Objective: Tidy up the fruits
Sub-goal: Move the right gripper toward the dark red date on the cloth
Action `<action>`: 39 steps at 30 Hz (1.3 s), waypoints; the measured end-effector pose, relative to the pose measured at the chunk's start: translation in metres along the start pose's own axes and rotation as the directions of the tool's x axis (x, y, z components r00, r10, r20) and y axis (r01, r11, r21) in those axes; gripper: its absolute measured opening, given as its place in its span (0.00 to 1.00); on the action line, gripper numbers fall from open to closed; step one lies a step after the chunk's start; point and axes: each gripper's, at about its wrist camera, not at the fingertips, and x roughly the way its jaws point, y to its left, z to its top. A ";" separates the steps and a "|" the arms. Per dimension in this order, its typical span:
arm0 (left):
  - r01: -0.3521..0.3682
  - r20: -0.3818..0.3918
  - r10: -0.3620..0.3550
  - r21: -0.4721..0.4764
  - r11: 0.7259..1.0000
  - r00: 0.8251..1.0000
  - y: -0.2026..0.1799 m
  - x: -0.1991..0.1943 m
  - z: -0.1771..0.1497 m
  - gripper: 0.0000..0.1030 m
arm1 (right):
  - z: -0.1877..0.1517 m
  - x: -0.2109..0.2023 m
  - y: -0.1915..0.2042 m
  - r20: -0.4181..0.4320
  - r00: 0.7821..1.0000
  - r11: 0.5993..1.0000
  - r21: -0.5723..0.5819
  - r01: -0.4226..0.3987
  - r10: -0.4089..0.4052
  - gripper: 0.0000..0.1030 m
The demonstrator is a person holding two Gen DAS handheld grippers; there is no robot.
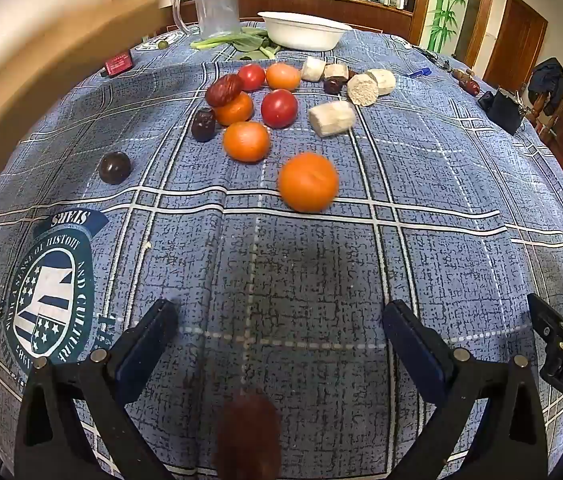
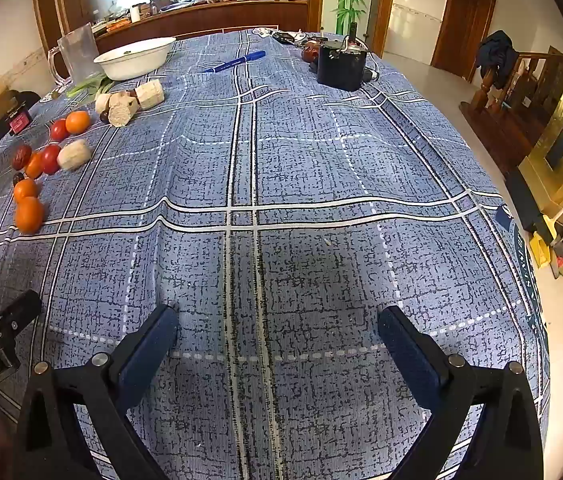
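Fruit lies in a loose group on the blue checked tablecloth. In the left wrist view I see several oranges, the nearest one well ahead of my left gripper. Behind it are two tomatoes and dark red dates, one date off to the left. The left gripper is open over bare cloth. A blurred dark red shape sits close under the lens; I cannot tell what it is. My right gripper is open too, with the oranges and tomatoes far to its left.
A white bowl, a clear jug and leafy greens stand at the far edge. Pale cut chunks lie beside the fruit. Also on the table are a blue pen, a black box and a small red box.
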 end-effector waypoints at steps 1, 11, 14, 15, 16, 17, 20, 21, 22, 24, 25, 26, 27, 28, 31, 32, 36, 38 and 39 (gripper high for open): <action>-0.001 -0.003 0.001 0.001 1.000 1.000 0.000 0.000 0.000 1.00 | 0.000 0.000 0.000 0.001 1.000 1.000 0.000 0.001 -0.001 0.99; -0.001 -0.001 0.001 0.000 1.000 1.000 0.000 0.001 0.000 1.00 | 0.000 0.000 0.000 0.000 1.000 1.000 0.000 0.000 0.000 0.99; -0.001 -0.001 0.001 0.000 1.000 1.000 0.000 0.001 0.000 1.00 | 0.000 0.000 0.000 0.000 1.000 1.000 0.000 0.000 0.000 0.99; -0.001 -0.001 0.001 0.000 1.000 1.000 0.000 0.001 0.001 1.00 | 0.000 0.000 0.000 0.000 1.000 1.000 0.000 0.000 0.000 0.99; -0.001 -0.001 0.001 0.000 1.000 1.000 0.000 0.002 0.001 1.00 | 0.000 0.000 0.000 0.000 1.000 1.000 0.000 0.000 0.000 0.99; -0.001 -0.001 0.001 0.000 1.000 1.000 0.000 0.001 0.000 1.00 | 0.000 0.000 0.000 0.000 1.000 1.000 0.000 0.000 0.000 0.99; -0.002 -0.001 0.002 -0.001 1.000 1.000 0.000 0.000 0.000 1.00 | 0.000 0.000 0.000 0.000 1.000 1.000 0.002 0.000 0.000 0.99; -0.005 -0.001 0.005 -0.004 1.000 1.000 0.000 0.000 0.000 1.00 | 0.000 0.000 0.000 0.000 1.000 1.000 0.000 0.001 -0.001 0.99; -0.005 -0.001 0.005 -0.005 1.000 1.000 0.000 0.001 0.000 1.00 | 0.000 0.000 0.000 -0.001 1.000 1.000 0.000 0.001 -0.001 0.99; 0.000 -0.004 0.000 0.002 1.000 1.000 0.002 0.001 0.002 1.00 | 0.001 0.000 0.002 -0.011 1.000 1.000 0.011 0.012 -0.012 0.99; -0.001 -0.009 0.001 0.005 1.000 1.000 0.001 0.002 0.003 1.00 | 0.001 -0.001 0.003 -0.011 1.000 0.999 0.025 0.025 -0.024 0.99; -0.013 -0.014 0.013 0.002 1.000 1.000 0.003 0.002 0.004 1.00 | 0.001 -0.004 0.006 -0.003 0.999 0.999 0.035 0.032 -0.032 0.99; -0.020 -0.014 0.020 -0.005 1.000 1.000 0.008 -0.002 0.004 1.00 | 0.004 -0.006 0.010 0.019 0.999 0.999 0.040 0.029 -0.030 0.99; -0.023 -0.006 0.023 -0.019 1.000 1.000 0.015 -0.006 0.006 1.00 | 0.007 -0.012 0.013 0.046 0.999 0.999 0.031 0.024 -0.025 0.99; -0.043 0.066 0.046 -0.046 0.998 0.997 0.032 -0.028 0.012 1.00 | 0.020 -0.045 0.038 0.137 0.991 0.999 -0.037 0.006 -0.001 0.99; -0.053 0.096 0.058 -0.055 0.997 0.994 0.040 -0.039 0.016 1.00 | 0.023 -0.054 0.045 0.155 0.988 0.999 -0.049 -0.004 0.011 0.99; -0.079 0.187 0.091 -0.074 0.994 0.978 0.068 -0.072 0.022 1.00 | 0.026 -0.084 0.070 0.198 0.977 0.995 -0.078 -0.066 0.081 0.99; -0.091 0.230 0.108 -0.087 0.992 0.967 0.082 -0.088 0.018 1.00 | 0.022 -0.096 0.081 0.223 0.970 0.993 -0.090 -0.074 0.093 0.99; -0.095 0.240 0.115 -0.093 0.991 0.964 0.086 -0.093 0.017 1.00 | 0.018 -0.102 0.085 0.240 0.967 0.993 -0.094 -0.068 0.089 0.99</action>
